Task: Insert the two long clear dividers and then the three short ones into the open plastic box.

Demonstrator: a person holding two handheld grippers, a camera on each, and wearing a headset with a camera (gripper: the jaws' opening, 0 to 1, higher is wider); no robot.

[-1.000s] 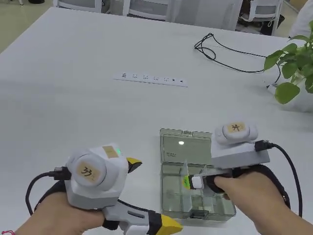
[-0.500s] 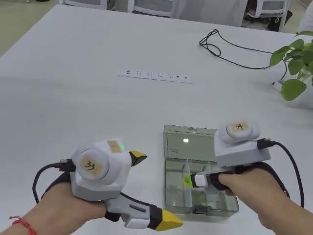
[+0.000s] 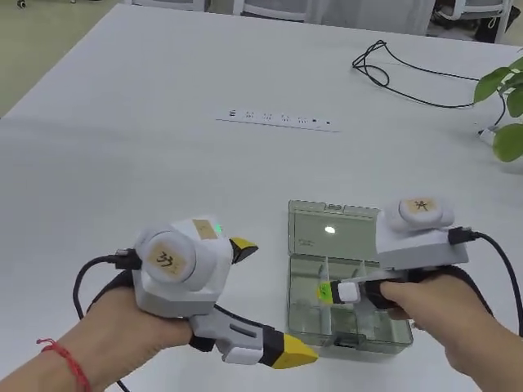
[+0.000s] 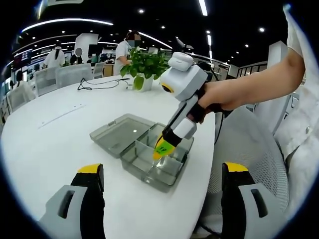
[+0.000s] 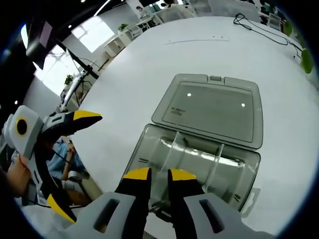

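While the right gripper (image 5: 159, 174) pinches what looks like a thin clear plastic divider (image 3: 325, 269) down inside the open smoky plastic box (image 3: 294, 298) and the left gripper (image 4: 162, 169) hangs agape nearby, bracing nothing, a skewed push could miss the slots or skid the box.

**Legible markings.** A round tan sticker (image 3: 167, 261) on the back of the left gripper (image 3: 272, 302), at near left, bears the handwritten number "33". A matching sticker (image 3: 420, 206) on the right gripper (image 3: 327, 291), at near right, carries a handwritten mark that cannot be read. A green tag (image 4: 163, 148) on that gripper's jaw shows two digits, unclear. Faint print (image 3: 306, 242) on the box lid (image 3: 343, 219) is too small to read.
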